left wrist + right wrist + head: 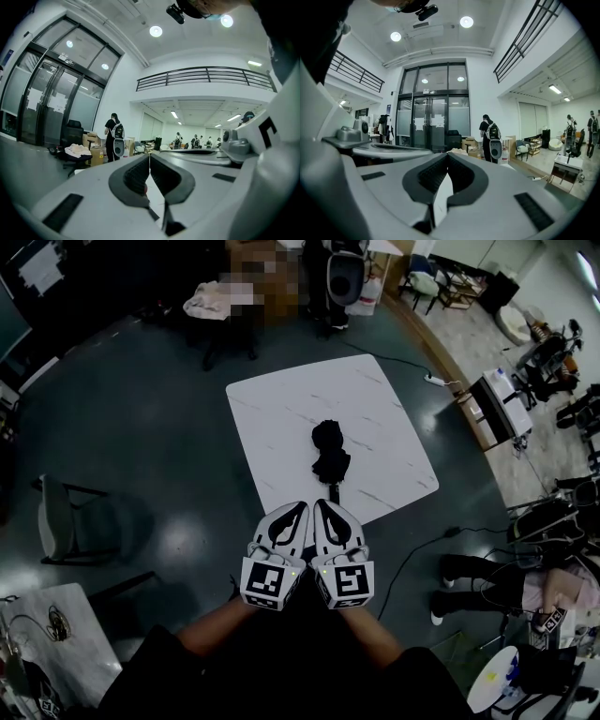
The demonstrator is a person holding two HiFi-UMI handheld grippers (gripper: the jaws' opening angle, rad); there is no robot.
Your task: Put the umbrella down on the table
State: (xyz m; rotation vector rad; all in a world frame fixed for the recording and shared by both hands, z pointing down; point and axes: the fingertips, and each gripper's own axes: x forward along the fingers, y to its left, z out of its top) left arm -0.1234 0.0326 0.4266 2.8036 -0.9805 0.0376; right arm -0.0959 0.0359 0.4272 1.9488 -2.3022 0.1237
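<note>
A black folded umbrella (329,454) lies on the white marble table (281,418), near its middle, with its handle end toward the near edge. Nothing touches it. My left gripper (302,507) and right gripper (319,503) hover side by side over the table's near edge, just short of the umbrella, pointing level into the room. In the left gripper view the left gripper (149,157) has its jaws closed tip to tip with nothing between them. The right gripper (448,156) looks the same in the right gripper view. Neither gripper view shows the umbrella.
A grey chair (70,517) stands on the dark floor to the left, with a second marble table (56,634) at the lower left. A power strip (436,381) with its cable lies right of the table. A standing person with a backpack (114,136) is far off; seated people (525,587) are at right.
</note>
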